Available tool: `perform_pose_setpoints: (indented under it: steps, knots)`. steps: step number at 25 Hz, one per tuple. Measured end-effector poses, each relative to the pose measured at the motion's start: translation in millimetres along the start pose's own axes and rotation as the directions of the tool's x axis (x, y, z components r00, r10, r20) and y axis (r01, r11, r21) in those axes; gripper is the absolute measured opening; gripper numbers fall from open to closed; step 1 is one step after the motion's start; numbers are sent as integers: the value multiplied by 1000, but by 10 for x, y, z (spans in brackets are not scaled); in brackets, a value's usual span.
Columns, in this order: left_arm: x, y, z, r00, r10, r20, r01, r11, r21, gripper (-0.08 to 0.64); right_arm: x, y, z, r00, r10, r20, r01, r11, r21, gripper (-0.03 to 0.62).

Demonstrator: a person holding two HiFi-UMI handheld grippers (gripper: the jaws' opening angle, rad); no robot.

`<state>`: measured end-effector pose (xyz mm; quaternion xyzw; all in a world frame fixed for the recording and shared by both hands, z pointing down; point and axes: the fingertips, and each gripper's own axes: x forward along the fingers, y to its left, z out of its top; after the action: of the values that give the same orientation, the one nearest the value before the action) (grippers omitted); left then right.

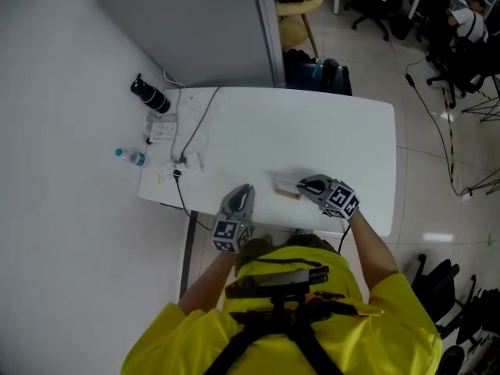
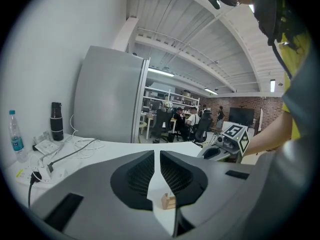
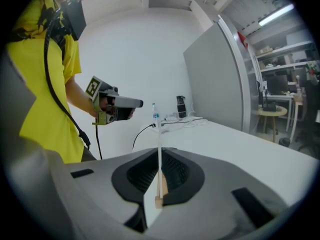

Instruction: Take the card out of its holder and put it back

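Note:
A thin white card stands upright in a small wooden holder on the white table. My right gripper is shut on the card, with one pad against each face just above the holder. In the head view the card and the holder sit near the table's front edge at the tip of the right gripper. My left gripper hovers to their left, apart from them. Its jaws are shut with nothing between them, and the holder shows beyond them.
A black flask, a water bottle, a power strip with cables and papers lie at the table's left end. A grey partition stands behind the table. Office chairs and people are far off to the right.

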<state>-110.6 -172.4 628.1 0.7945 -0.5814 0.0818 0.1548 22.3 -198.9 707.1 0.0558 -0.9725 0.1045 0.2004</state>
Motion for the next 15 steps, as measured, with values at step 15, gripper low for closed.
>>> perform_pose_setpoints:
  steps: [15]
  knots:
    - [106,-156,337,995,-41,88,40,999,22,18,-1241,102,2645,992,-39,117,56,988,-142,20]
